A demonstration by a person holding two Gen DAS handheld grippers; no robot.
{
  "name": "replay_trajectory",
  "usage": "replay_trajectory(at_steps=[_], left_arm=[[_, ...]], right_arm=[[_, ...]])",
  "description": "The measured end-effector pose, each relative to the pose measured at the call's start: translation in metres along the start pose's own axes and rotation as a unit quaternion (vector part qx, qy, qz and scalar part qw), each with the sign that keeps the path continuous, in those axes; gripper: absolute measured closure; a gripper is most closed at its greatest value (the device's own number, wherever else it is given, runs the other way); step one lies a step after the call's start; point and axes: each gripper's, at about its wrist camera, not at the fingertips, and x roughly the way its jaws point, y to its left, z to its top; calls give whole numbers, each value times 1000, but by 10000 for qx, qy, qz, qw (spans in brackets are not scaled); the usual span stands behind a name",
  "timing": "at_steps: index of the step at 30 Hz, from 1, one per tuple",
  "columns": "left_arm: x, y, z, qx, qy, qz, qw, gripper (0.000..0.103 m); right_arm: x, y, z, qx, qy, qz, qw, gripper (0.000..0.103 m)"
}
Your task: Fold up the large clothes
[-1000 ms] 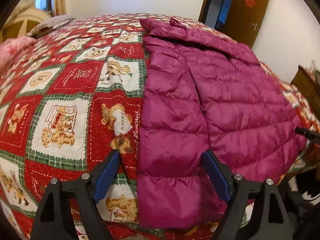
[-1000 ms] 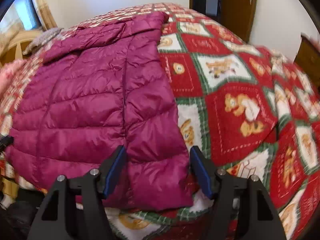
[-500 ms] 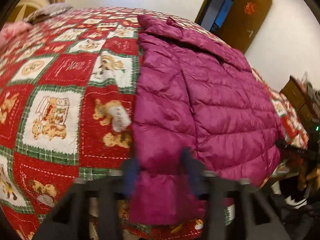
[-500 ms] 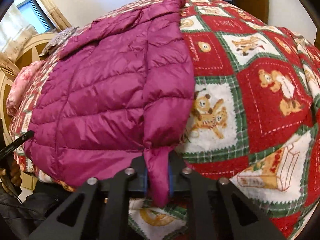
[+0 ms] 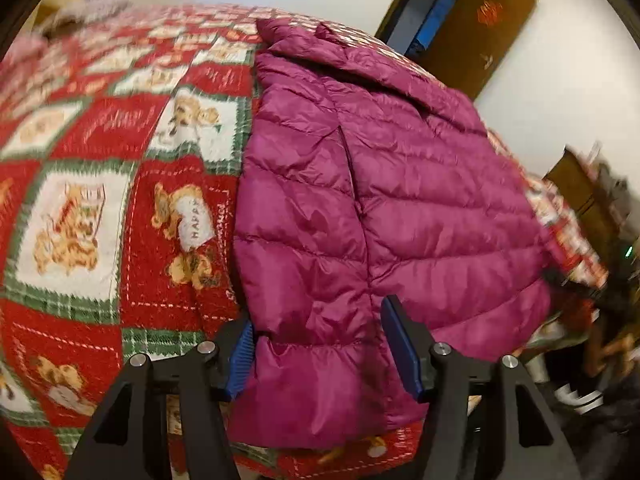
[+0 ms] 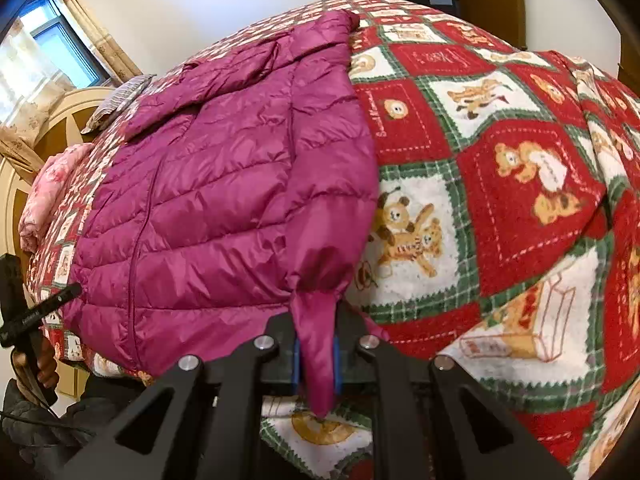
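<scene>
Quilt under jacket; right tongs pinch its hem, left tongs just parted.

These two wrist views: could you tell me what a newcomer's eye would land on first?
First, the magenta puffer jacket, spread flat across the middle of the bed. Around it lies a loud red, green and white teddy-bear quilt. At the near hem, the right gripper is clamped on a bunched corner of the jacket. The left gripper straddles the other corner; its jaws have just been opening, and its blue pads stand apart.
</scene>
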Motion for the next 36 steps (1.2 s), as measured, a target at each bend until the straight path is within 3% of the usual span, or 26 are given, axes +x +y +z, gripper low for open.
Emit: replay_trajectory(at_steps=[1,3,6,10,17,27,31,36], left_arm=[[0,-2,-1,105,-31,91,9999,49],[-1,-4,-3,238,-96,297,9992,76],[-6,13,-2,-236,-165,-43,9996,94],[-12,19,1,-487,-289,-270,9980,97],[-47,2,11,-187,-796,-626,9947,99],[-82,-2,22,70,-1409,-1158,9832,99],[-101,-8,23,239,-1694,-1400,9753,99],[-133,-16,29,455,-2132,-1865,9580,99]], right_arm=[[0,2,2,9,-13,0,10000,89],[-3,2,3,15,-50,13,10000,89],[-9,2,4,25,-153,66,9999,89],[-17,8,5,-85,-285,68,9995,90],[-38,19,10,-125,-554,227,9981,90],[-66,31,8,-245,-742,582,9952,92],[-84,25,6,-209,-836,744,9935,93],[-119,21,6,-171,-1116,946,9891,94]])
